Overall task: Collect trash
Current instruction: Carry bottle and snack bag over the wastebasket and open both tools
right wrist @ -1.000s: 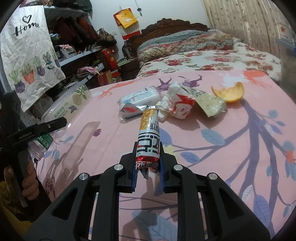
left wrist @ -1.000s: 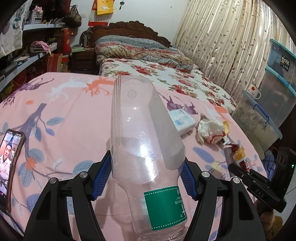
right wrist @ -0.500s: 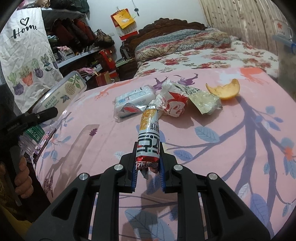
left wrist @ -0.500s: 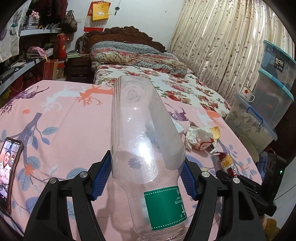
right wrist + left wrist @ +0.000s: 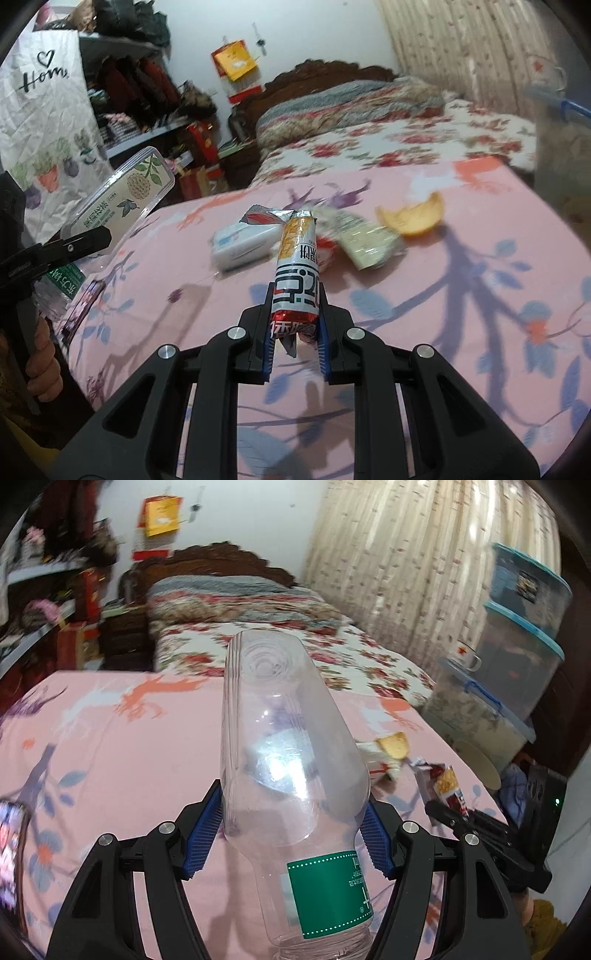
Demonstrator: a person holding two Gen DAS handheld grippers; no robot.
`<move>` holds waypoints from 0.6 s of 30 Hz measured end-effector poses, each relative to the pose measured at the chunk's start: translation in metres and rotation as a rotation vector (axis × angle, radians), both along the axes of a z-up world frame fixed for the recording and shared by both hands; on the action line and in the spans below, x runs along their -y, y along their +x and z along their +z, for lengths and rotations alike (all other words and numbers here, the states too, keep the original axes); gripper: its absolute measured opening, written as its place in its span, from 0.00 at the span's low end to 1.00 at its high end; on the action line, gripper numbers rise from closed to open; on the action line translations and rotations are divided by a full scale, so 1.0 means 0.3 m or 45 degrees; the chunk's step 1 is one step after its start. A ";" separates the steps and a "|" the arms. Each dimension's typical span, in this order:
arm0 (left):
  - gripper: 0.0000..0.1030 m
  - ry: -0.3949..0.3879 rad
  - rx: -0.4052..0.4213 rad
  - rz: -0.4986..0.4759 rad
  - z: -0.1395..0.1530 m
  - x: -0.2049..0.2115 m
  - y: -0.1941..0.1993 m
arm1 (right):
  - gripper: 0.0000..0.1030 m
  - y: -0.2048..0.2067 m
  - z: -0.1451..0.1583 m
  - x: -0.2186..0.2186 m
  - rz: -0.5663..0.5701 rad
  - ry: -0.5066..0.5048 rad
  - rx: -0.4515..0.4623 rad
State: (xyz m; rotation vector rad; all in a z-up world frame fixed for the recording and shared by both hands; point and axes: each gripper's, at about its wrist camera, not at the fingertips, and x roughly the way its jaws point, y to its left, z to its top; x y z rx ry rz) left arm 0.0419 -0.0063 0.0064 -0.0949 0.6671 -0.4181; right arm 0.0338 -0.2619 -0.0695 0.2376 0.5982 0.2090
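My left gripper (image 5: 291, 830) is shut on an empty clear plastic bottle (image 5: 284, 753) with a green label, held base-forward above the pink tablecloth (image 5: 110, 760). My right gripper (image 5: 295, 325) is shut on a red and white snack wrapper (image 5: 297, 269), lifted off the table; it also shows at the right of the left wrist view (image 5: 448, 790). On the table lie a white tissue pack (image 5: 243, 243), a crumpled red and white wrapper (image 5: 327, 251), a pale green packet (image 5: 369, 243) and an orange peel (image 5: 413, 218).
A phone (image 5: 11, 849) lies at the table's left edge. Stacked clear storage bins (image 5: 517, 635) stand to the right. A floral bed (image 5: 280, 646) is behind the table and cluttered shelves (image 5: 129, 92) to the left.
Both grippers have risen and pulled back from the table with their loads. The right gripper's wrapper now hangs higher over the trash pile. The views are motion-blurred.
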 end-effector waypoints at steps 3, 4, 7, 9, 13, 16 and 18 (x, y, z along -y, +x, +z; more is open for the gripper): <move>0.63 0.002 -0.011 -0.115 0.015 0.119 0.038 | 0.20 -0.009 0.003 0.088 -0.081 0.016 0.010; 0.63 0.003 -0.021 -0.165 0.019 0.174 0.056 | 0.20 -0.017 0.004 0.137 -0.122 0.025 0.015; 0.63 -0.003 -0.067 -0.299 0.021 0.323 0.109 | 0.20 -0.038 0.021 0.278 -0.231 0.033 0.035; 0.63 -0.008 -0.109 -0.411 0.022 0.462 0.152 | 0.20 -0.056 0.032 0.370 -0.306 0.033 0.049; 0.63 0.015 -0.157 -0.627 0.030 0.761 0.206 | 0.20 -0.112 0.056 0.660 -0.531 0.062 0.065; 0.63 0.050 -0.186 -0.798 0.023 1.010 0.225 | 0.20 -0.134 0.047 0.880 -0.674 0.126 0.032; 0.63 0.066 -0.234 -0.911 0.003 1.190 0.247 | 0.20 -0.140 0.027 1.013 -0.758 0.186 -0.003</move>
